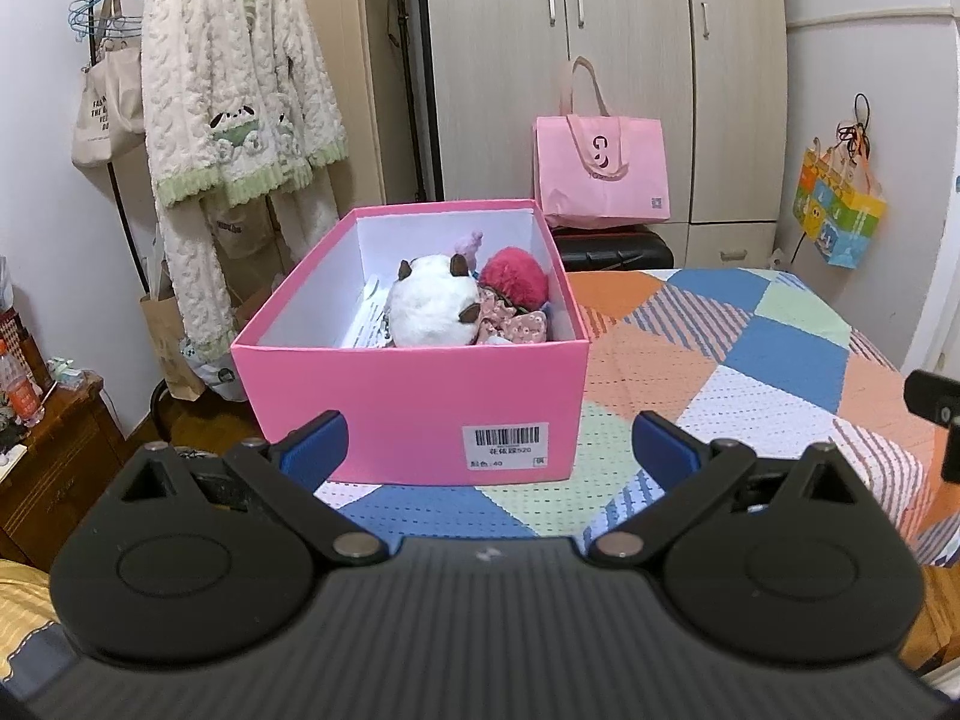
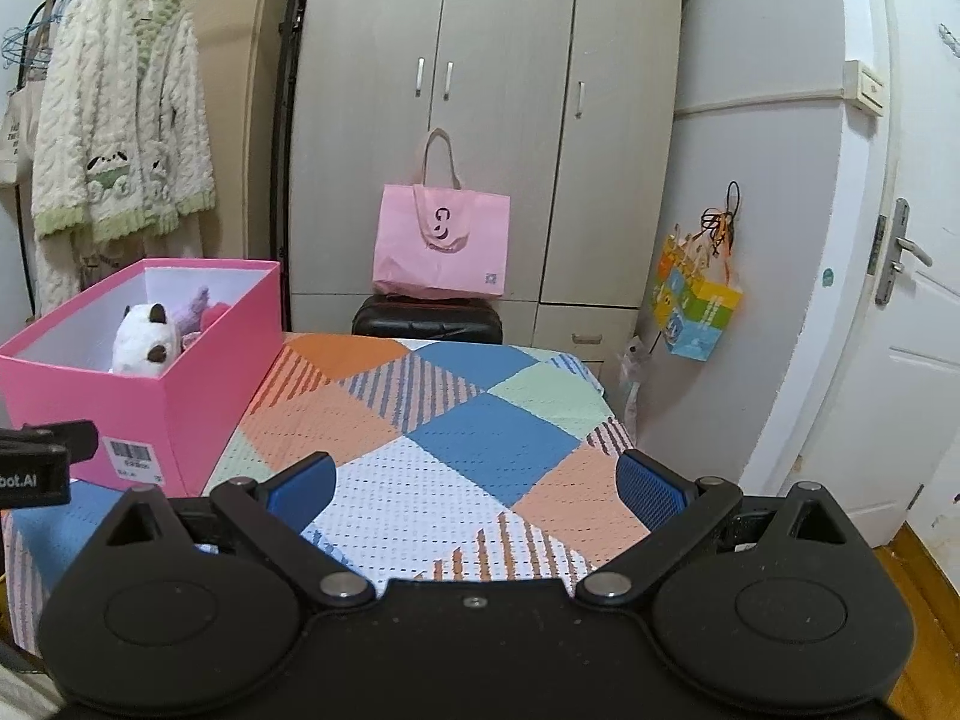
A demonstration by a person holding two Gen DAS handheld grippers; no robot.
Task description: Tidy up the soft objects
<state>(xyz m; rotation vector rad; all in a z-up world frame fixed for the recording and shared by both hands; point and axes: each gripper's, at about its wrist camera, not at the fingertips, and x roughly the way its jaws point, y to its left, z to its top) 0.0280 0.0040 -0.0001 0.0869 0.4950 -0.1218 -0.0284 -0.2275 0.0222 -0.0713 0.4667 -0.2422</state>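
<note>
A pink cardboard box (image 1: 408, 402) stands open on the patchwork bedspread (image 1: 750, 360). Inside lie a white plush with brown ears (image 1: 429, 306), a red fluffy toy (image 1: 516, 279), a floral soft toy (image 1: 519, 321) and a pale purple plush (image 1: 469, 245). My left gripper (image 1: 489, 450) is open and empty, just in front of the box's near wall. My right gripper (image 2: 477, 483) is open and empty over the bedspread (image 2: 456, 438), to the right of the box (image 2: 162, 396). The white plush (image 2: 144, 339) shows there too.
A pink tote bag (image 1: 603, 171) sits on a black stool (image 1: 609, 252) before the wardrobe (image 1: 600, 60). A fluffy white robe (image 1: 234, 96) hangs on a rack at left. A wooden nightstand (image 1: 54, 462) is at lower left. A door (image 2: 900, 300) stands at right.
</note>
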